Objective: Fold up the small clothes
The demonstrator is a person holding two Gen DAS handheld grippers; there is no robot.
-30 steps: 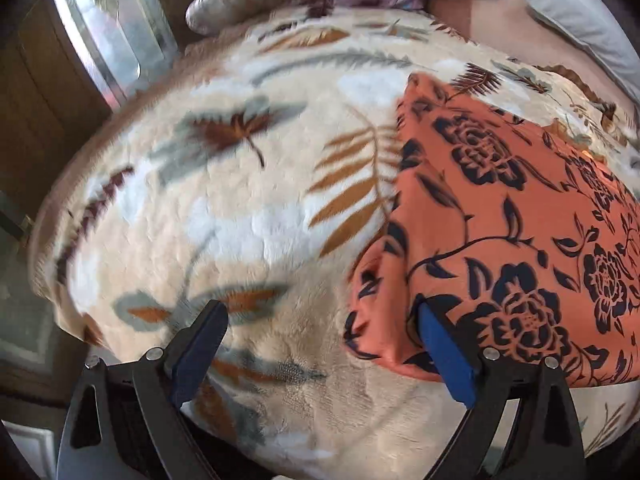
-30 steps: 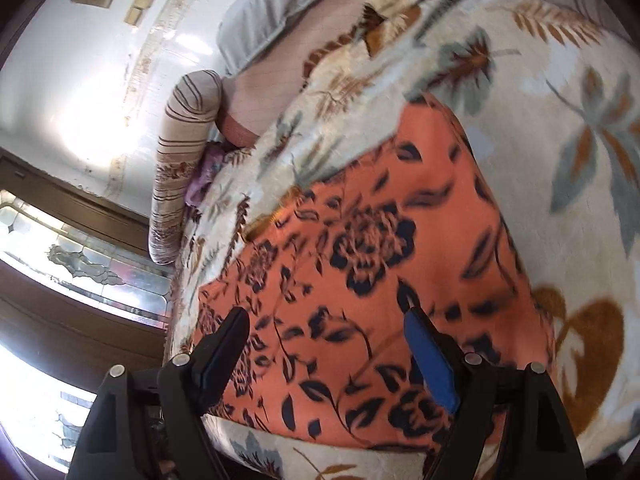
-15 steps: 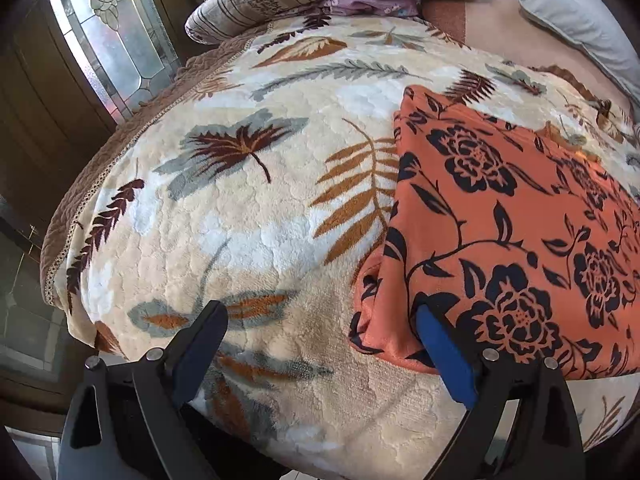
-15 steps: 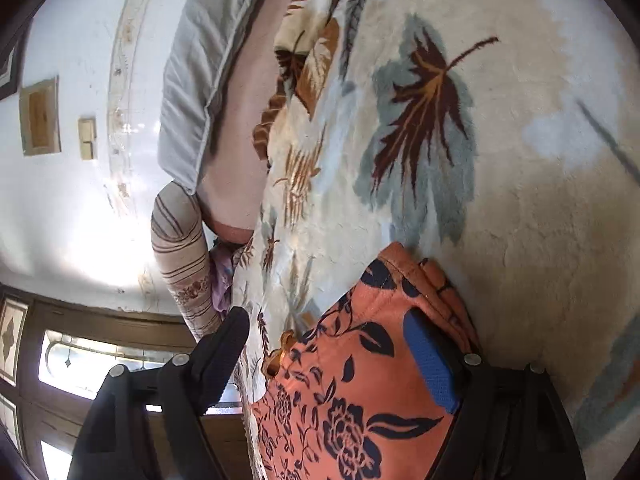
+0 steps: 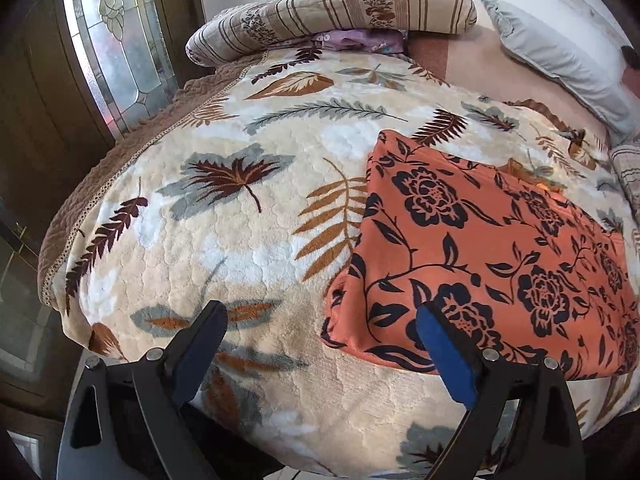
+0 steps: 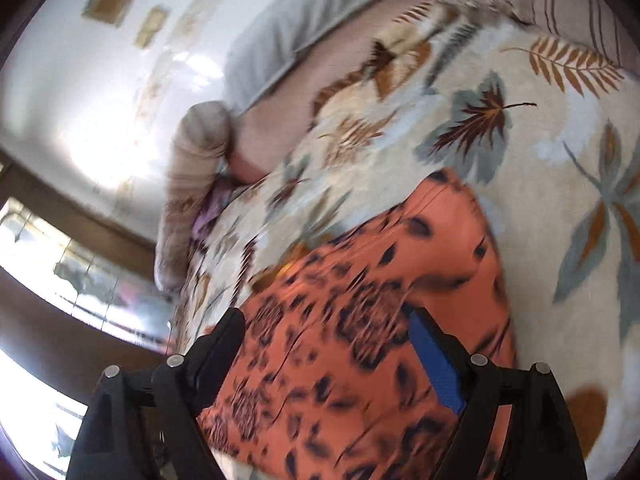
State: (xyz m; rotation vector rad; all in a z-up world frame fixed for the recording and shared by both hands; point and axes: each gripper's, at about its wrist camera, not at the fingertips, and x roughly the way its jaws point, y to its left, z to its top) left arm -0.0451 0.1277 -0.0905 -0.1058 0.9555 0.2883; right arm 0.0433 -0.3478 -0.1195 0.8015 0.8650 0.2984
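A: Left wrist view: what lies on the bed?

B: An orange floral cloth [image 5: 488,256], thin and smooth, folded into a flat rectangle with soft rounded edges, on a plush quilted leaf-print blanket [image 5: 240,240]. It sits on the blanket's right side.

A: And the left gripper [image 5: 320,334]?

B: Spread wide, nothing between its blue-padded fingers; the right pad overlaps the cloth's near edge in view.

A: Right wrist view?

B: Blurred. The right gripper [image 6: 326,338] is parted too, empty, over the cloth [image 6: 360,320].

A: Beyond?

B: A striped bolster [image 5: 332,16] and a grey pillow [image 5: 560,64].
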